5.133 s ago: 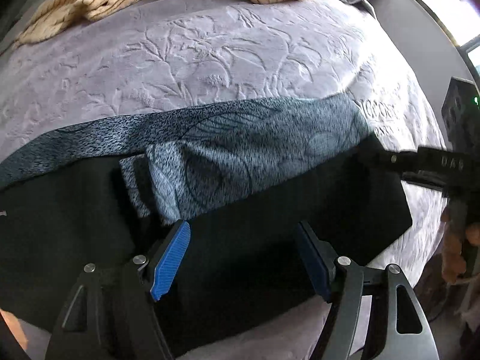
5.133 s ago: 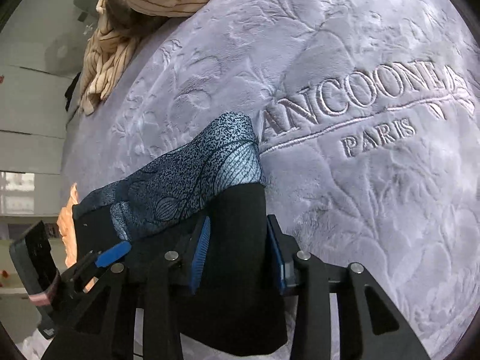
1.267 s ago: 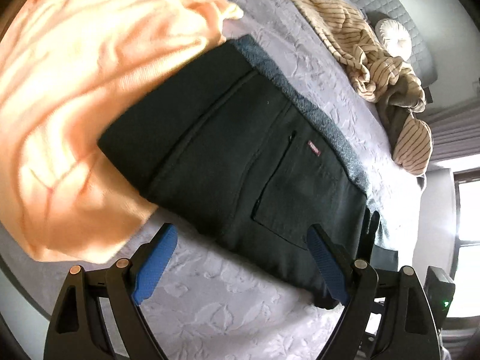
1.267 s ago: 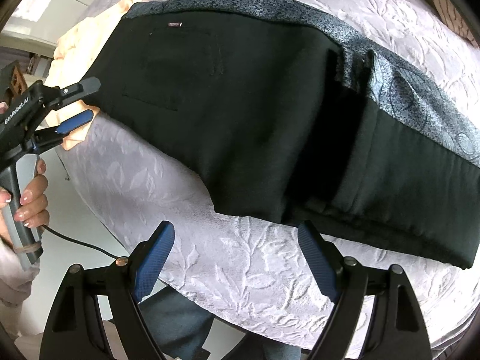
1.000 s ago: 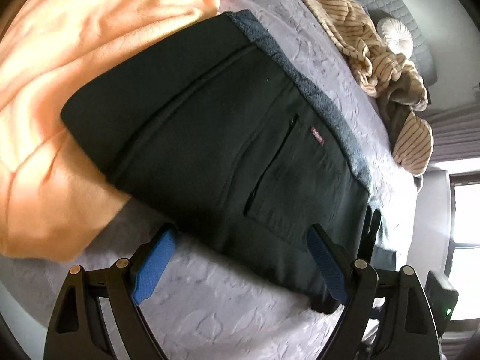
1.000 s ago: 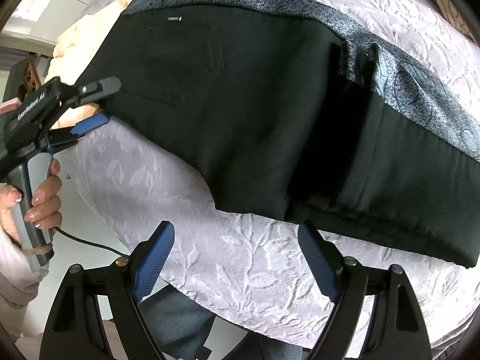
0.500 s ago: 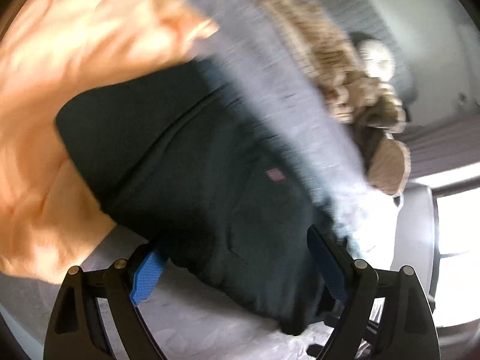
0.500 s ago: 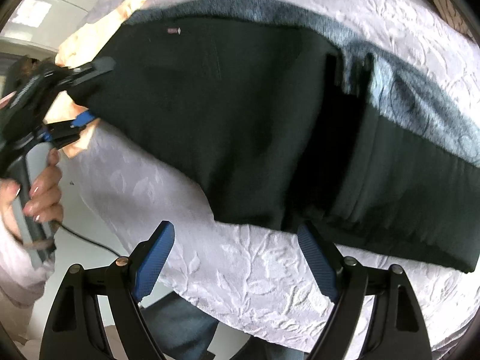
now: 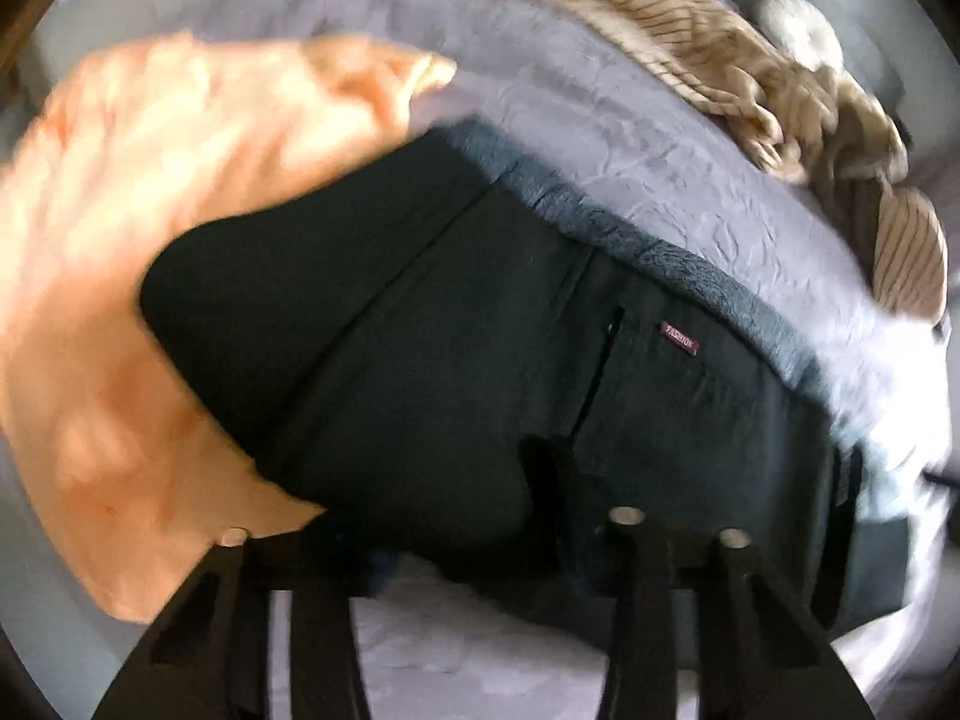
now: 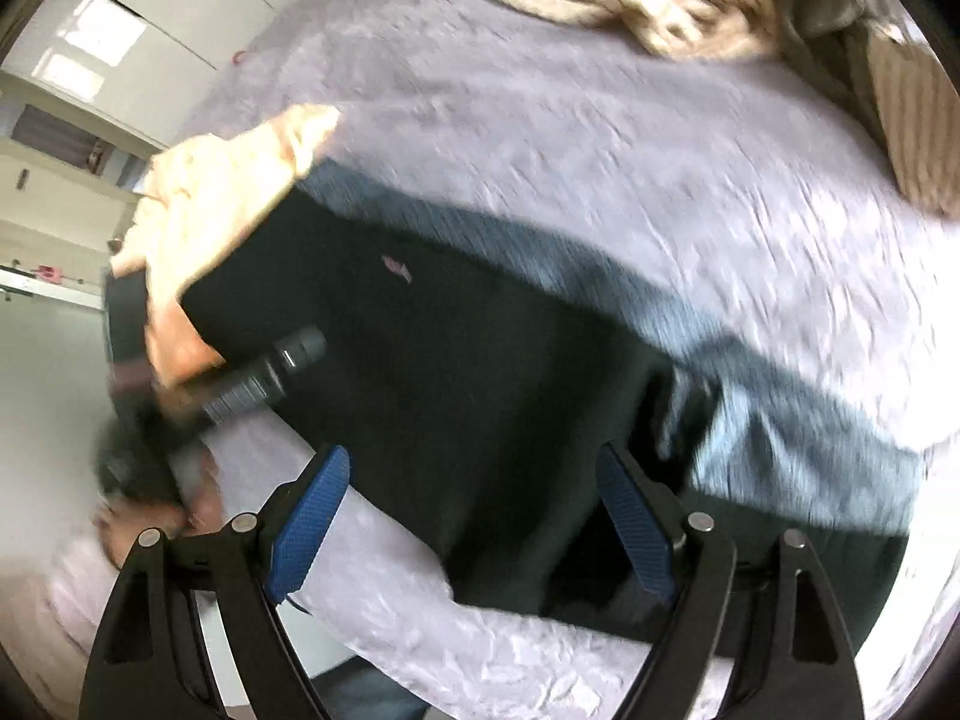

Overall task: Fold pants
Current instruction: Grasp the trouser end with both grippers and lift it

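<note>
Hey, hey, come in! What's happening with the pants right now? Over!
Left gripper closing on pants edge. Right gripper open above them. Pants flat on bed, orange cloth beside.

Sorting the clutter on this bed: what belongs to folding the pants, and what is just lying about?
In the job:
black pants
left gripper, closing on the pants' edge
right gripper, open

Lying about:
orange cloth
striped garment
purple blanket

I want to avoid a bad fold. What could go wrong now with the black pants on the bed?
1. The left gripper is closing on the near edge of the black pants; it may catch only the top layer, so the fold opens.
2. The orange cloth touches the pants' end and could be dragged along.
3. The right gripper is open over the pants, so that side may sag.
</note>
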Demonstrator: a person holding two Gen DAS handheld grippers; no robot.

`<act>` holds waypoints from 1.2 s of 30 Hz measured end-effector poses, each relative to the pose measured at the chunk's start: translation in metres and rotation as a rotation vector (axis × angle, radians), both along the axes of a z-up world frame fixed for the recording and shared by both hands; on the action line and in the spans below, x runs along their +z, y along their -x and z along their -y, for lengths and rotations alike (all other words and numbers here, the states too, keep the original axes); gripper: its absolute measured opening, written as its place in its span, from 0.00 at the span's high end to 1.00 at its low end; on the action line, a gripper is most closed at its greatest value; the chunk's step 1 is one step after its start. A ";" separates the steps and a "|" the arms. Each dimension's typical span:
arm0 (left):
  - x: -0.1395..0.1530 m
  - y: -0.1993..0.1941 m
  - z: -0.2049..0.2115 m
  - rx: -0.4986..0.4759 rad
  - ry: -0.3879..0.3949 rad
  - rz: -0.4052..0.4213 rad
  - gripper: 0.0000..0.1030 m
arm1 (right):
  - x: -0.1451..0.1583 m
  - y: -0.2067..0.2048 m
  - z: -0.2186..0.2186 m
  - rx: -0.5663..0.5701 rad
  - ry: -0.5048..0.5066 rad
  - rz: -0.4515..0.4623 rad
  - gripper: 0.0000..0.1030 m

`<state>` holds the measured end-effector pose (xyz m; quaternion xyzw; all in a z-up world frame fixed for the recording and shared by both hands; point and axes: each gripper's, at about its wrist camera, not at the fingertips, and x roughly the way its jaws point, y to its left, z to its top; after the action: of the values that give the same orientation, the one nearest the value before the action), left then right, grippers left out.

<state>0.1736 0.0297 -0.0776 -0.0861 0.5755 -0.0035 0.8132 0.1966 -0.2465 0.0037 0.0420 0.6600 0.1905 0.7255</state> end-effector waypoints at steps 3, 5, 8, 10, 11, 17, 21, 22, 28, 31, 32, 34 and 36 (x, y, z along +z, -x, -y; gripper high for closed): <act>0.014 0.017 0.034 -0.167 -0.236 0.124 0.62 | 0.012 -0.022 -0.021 0.033 -0.050 -0.013 0.16; 0.017 0.026 0.053 -0.248 -0.361 0.181 0.62 | 0.019 -0.034 -0.042 0.074 -0.082 -0.023 0.16; 0.016 0.033 0.066 -0.310 -0.466 0.224 0.63 | 0.028 -0.053 -0.085 0.154 -0.119 -0.036 0.16; 0.015 0.034 0.067 -0.322 -0.487 0.230 0.63 | 0.031 -0.065 -0.121 0.228 -0.119 -0.060 0.16; 0.016 0.034 0.066 -0.324 -0.491 0.232 0.63 | 0.030 -0.068 -0.136 0.255 -0.111 -0.070 0.16; 0.018 0.032 0.069 -0.315 -0.488 0.234 0.63 | -0.006 -0.080 -0.209 0.377 -0.026 -0.185 0.16; 0.019 0.034 0.070 -0.313 -0.485 0.240 0.63 | -0.033 -0.081 -0.223 0.393 0.012 -0.261 0.27; 0.020 0.034 0.070 -0.316 -0.482 0.236 0.63 | -0.039 -0.081 -0.222 0.393 0.010 -0.282 0.54; 0.043 0.043 0.087 -0.361 -0.466 0.292 0.63 | -0.025 -0.080 -0.181 0.298 -0.133 -0.258 0.77; 0.067 0.050 0.104 -0.391 -0.431 0.348 0.63 | 0.003 -0.073 -0.136 0.236 -0.258 -0.200 0.78; 0.077 0.052 0.111 -0.403 -0.412 0.366 0.63 | 0.011 -0.071 -0.122 0.214 -0.291 -0.186 0.78; 0.094 0.055 0.128 -0.428 -0.372 0.397 0.63 | 0.028 -0.061 -0.083 0.144 -0.374 -0.145 0.78; 0.108 0.058 0.147 -0.458 -0.339 0.421 0.63 | 0.043 -0.052 -0.050 0.091 -0.429 -0.102 0.78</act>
<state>0.1151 -0.1172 0.0300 0.1840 0.3918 -0.1076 0.8950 0.2484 -0.1963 0.0463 0.1753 0.6415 0.3566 0.6562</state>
